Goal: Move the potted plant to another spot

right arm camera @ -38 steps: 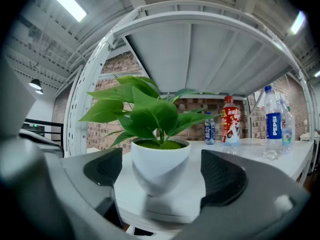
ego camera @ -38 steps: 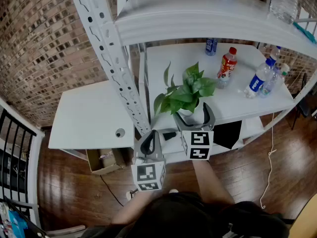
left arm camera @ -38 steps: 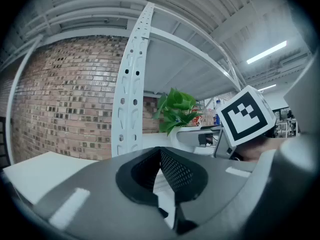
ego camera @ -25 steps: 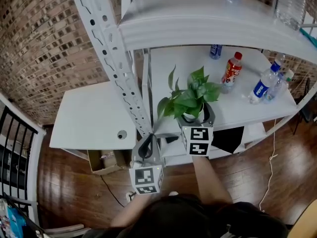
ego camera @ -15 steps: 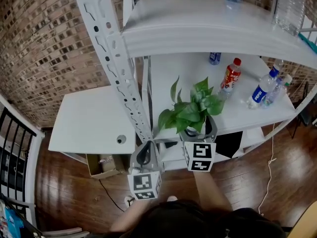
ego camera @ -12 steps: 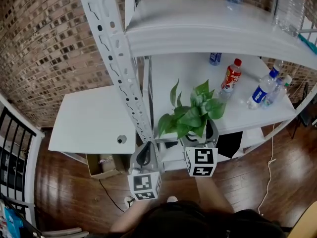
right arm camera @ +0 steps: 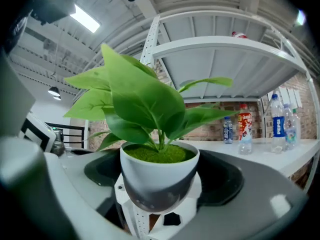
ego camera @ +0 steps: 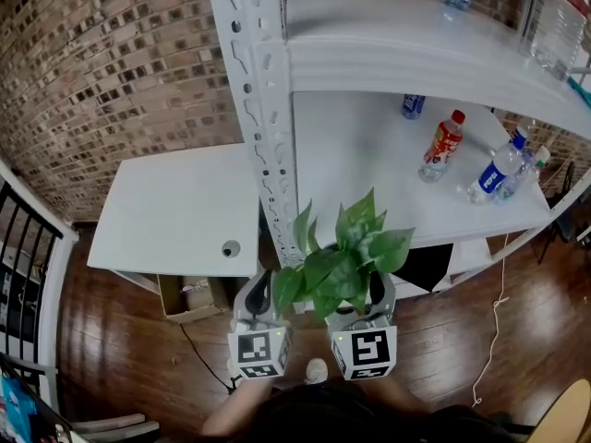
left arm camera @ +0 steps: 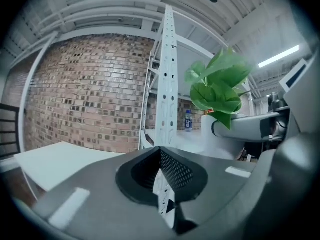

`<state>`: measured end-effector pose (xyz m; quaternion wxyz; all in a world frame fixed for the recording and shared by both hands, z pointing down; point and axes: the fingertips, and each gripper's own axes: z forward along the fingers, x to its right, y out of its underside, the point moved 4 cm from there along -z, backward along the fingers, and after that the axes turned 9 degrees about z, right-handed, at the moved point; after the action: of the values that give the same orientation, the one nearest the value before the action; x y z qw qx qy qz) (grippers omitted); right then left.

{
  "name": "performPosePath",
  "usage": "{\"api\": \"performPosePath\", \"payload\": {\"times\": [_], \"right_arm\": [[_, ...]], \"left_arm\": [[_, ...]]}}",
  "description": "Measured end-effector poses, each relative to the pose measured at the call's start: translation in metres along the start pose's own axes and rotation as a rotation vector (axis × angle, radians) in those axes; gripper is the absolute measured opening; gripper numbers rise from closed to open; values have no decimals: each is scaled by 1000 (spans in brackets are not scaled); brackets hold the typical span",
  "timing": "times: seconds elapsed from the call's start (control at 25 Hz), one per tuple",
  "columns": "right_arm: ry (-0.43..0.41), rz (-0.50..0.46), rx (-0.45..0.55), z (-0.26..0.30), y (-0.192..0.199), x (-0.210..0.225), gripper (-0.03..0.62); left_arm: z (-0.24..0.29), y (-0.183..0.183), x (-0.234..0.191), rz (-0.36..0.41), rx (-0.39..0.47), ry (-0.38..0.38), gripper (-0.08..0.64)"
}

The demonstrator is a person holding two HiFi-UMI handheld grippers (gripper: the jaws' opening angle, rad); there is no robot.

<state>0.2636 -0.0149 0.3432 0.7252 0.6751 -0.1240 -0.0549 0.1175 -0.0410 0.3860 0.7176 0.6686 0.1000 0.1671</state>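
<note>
The potted plant [ego camera: 342, 261] has broad green leaves and a white round pot [right arm camera: 159, 176] topped with green moss. My right gripper [ego camera: 355, 293] is shut on the pot, one jaw on each side, and holds it upright in the air just in front of the shelf's front edge. In the right gripper view the pot fills the space between the jaws of that gripper [right arm camera: 160, 186]. My left gripper [ego camera: 259, 293] is beside it on the left, shut and empty. The left gripper view shows the left gripper [left arm camera: 165, 184] low down, with the plant [left arm camera: 217, 86] at the right.
A white metal shelf unit with a perforated upright post [ego camera: 263, 109] stands ahead. On its middle shelf [ego camera: 369, 155] are a red bottle [ego camera: 441, 146] and blue-labelled bottles [ego camera: 494, 175]. A white low table [ego camera: 175, 210] is at the left, a cardboard box [ego camera: 189, 295] under it. Brick wall behind.
The right gripper closed on the pot at the shelf's front edge and drew it back toward me, off the shelf. The left gripper came back alongside it.
</note>
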Motion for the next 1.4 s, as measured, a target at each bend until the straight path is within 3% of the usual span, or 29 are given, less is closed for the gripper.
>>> {"api": "performPosePath", "payload": {"times": [0.36, 0.72, 0.88, 1.16, 1.4], "right_arm": [[-141, 43, -61, 31, 27, -108, 463], [-164, -9, -41, 107, 33, -188, 463], [-149, -22, -48, 149, 44, -212, 463], [-139, -17, -39, 225, 103, -265, 463], [-107, -18, -57, 279, 171, -284, 464]], "left_arm": [[-17, 19, -82, 5, -32, -26, 17], [-38, 26, -218, -4, 60, -107, 17], [-33, 44, -274, 15, 47, -122, 17], [-20, 76, -356, 38, 38, -114, 17], [-1, 115, -394, 49, 53, -71, 17]]}}
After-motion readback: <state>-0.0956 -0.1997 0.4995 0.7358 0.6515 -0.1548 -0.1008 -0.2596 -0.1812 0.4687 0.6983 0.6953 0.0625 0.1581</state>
